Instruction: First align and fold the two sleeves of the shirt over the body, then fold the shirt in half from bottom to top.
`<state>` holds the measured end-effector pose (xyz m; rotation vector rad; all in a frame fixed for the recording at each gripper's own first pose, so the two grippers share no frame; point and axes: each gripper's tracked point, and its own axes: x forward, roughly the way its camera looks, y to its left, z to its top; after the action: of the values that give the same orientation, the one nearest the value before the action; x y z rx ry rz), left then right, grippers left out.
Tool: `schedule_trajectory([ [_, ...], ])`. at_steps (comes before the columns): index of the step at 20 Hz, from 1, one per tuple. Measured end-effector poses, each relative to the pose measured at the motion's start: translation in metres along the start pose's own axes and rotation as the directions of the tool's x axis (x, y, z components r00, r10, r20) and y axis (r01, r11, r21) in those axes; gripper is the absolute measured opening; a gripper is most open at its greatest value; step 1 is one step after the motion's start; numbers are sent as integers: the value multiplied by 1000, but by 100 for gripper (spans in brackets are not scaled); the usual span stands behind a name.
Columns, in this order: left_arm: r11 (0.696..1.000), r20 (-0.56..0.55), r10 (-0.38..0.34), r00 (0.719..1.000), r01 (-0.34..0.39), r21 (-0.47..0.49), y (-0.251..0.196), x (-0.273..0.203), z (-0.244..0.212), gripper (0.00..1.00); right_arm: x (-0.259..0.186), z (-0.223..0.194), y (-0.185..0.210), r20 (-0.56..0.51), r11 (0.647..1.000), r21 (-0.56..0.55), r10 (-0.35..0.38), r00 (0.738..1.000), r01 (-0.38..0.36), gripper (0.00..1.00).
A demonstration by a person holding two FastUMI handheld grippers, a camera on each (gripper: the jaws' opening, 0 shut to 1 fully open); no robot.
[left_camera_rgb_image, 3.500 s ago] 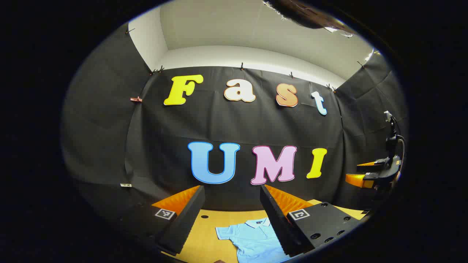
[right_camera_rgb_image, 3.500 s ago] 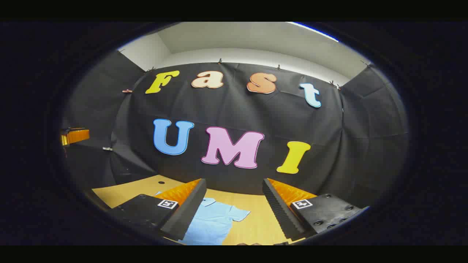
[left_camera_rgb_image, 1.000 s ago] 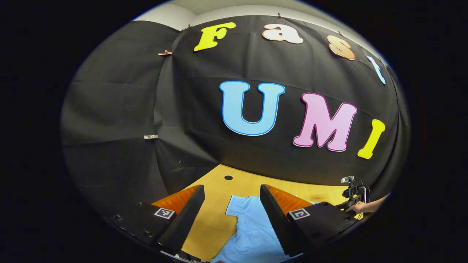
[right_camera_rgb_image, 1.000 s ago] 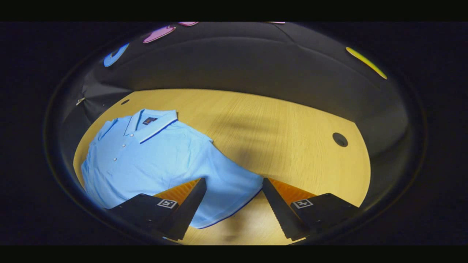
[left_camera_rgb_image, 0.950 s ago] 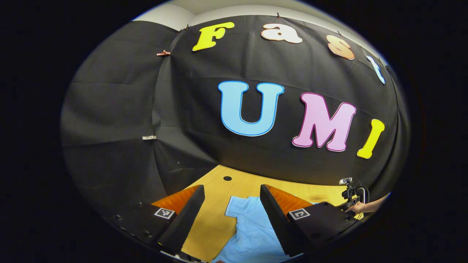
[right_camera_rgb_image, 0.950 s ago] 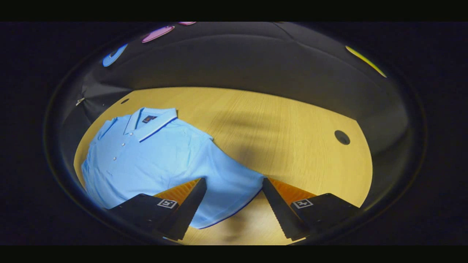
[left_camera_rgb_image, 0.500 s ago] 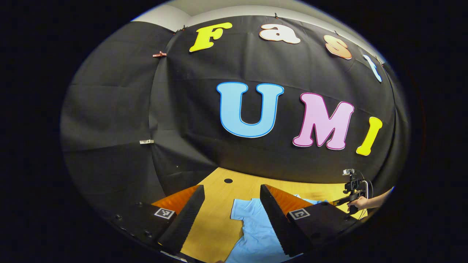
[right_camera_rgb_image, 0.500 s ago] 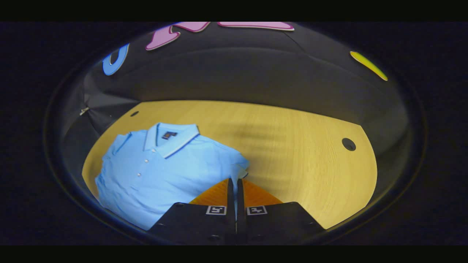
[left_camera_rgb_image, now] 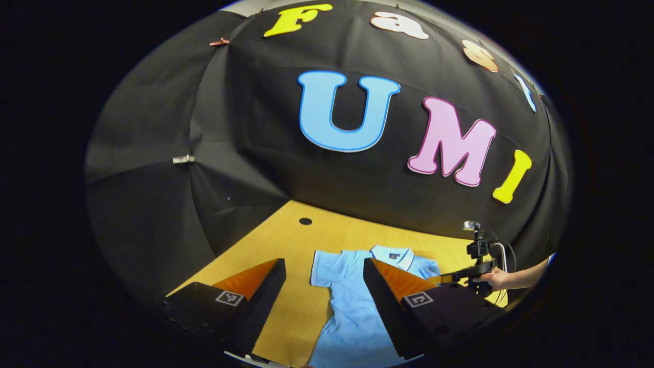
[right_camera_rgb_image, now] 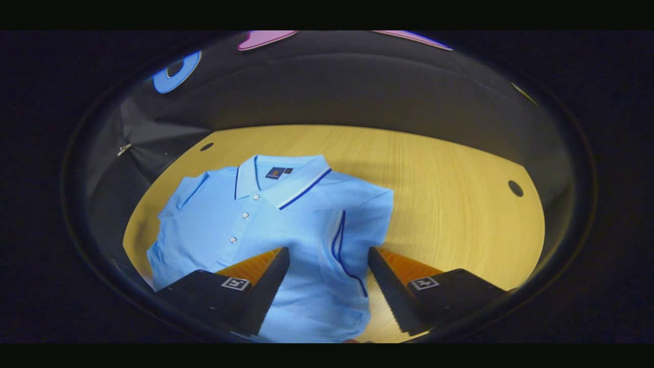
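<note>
A light blue polo shirt (right_camera_rgb_image: 255, 225) lies face up on the wooden table (right_camera_rgb_image: 449, 204), collar (right_camera_rgb_image: 278, 179) toward the wall. One sleeve (right_camera_rgb_image: 342, 240), edged with a dark stripe, lies folded over the body. Right above it hovers my right gripper (right_camera_rgb_image: 327, 251), open and holding nothing. The other sleeve (left_camera_rgb_image: 327, 263) lies spread flat to the side. My left gripper (left_camera_rgb_image: 323, 263) hangs open above that sleeve and the shirt (left_camera_rgb_image: 352, 306). In the left gripper view, the right gripper (left_camera_rgb_image: 445, 278) shows past the shirt, held by a hand (left_camera_rgb_image: 493, 278).
The table (left_camera_rgb_image: 286, 240) has round cable holes (left_camera_rgb_image: 305, 221) near its corners, one of them (right_camera_rgb_image: 515, 188) at the far right. Black cloth walls close in the table on three sides. Bare wood lies to the right of the shirt.
My right gripper shut on the sleeve, carried it over the body and has opened, leaving it folded there. The left gripper has tipped downward, bringing more of the shirt into view.
</note>
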<state>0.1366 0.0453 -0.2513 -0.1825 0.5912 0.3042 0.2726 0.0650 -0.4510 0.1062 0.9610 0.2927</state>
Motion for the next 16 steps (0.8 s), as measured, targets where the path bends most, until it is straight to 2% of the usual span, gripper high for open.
schedule_trajectory([
  [1,1000,-12,-5,1000,5,8,4,14,-5,98,-11,11,-6,42,1000,11,-23,999,23,95],
  [3,999,-42,-9,999,10,30,12,44,-11,98,-40,21,1,97,996,85,-11,995,3,98],
  [4,999,-60,-13,998,15,38,13,61,-15,98,-54,25,-1,125,994,113,-13,992,-1,93],
  [5,999,-79,-23,997,27,45,15,81,-20,98,-70,27,-3,145,992,127,-16,989,-3,93],
  [6,998,-103,-31,994,36,53,16,101,-24,98,-84,24,-7,159,992,128,-23,987,3,99],
  [10,995,-210,-40,977,58,76,15,180,-45,98,-136,10,-37,198,989,129,-93,976,68,99],
  [15,995,-340,-63,938,84,47,0,254,-80,98,-187,-33,-69,177,971,189,-182,967,148,99],
  [16,995,-368,-44,929,73,67,1,265,-90,98,-194,-42,-72,169,966,206,-194,966,158,92],
])
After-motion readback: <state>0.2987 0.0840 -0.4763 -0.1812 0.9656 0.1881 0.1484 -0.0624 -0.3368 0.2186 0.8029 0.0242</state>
